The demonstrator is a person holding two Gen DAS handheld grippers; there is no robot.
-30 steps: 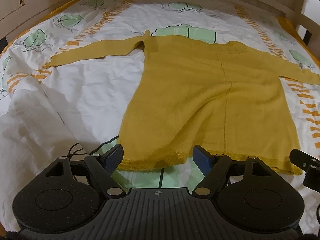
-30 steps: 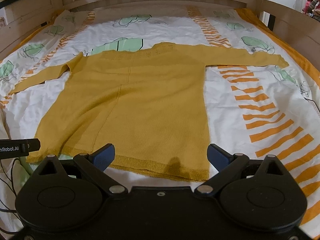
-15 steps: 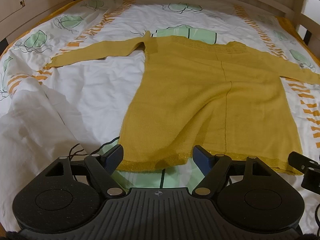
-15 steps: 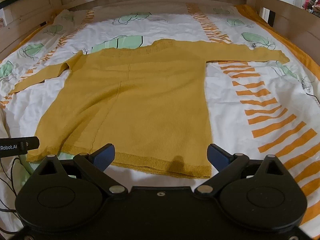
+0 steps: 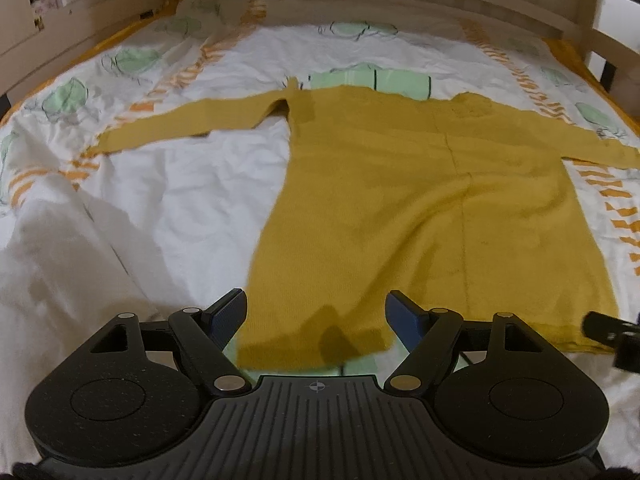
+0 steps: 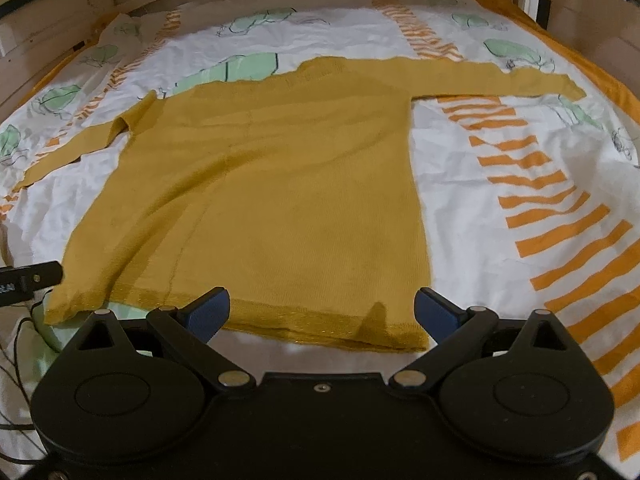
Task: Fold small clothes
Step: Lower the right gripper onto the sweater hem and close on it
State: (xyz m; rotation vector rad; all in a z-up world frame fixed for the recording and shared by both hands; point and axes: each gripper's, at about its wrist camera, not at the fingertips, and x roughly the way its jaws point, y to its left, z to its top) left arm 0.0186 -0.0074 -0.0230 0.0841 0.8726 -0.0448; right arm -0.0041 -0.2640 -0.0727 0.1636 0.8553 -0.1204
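Note:
A mustard-yellow knitted sweater (image 5: 420,208) (image 6: 280,200) lies flat on the bed, both sleeves spread out, hem toward me. My left gripper (image 5: 316,312) is open and hovers over the hem's left corner, with nothing between its blue fingers. My right gripper (image 6: 322,312) is open too, just above the hem's right corner. The tip of the right gripper (image 5: 612,330) shows at the right edge of the left wrist view, and the left gripper's tip (image 6: 24,280) at the left edge of the right wrist view.
A white bedsheet (image 6: 500,152) with orange stripes and green leaf prints covers the bed. A bunched white fold (image 5: 72,264) rises at the left. Wooden bed rails (image 6: 580,20) run along the sides and the far end. Black cables (image 6: 16,360) trail at the near left.
Both grippers have moved forward and lower toward the sweater's hem, which now sits closer between the open fingers. The sweater lies as before.

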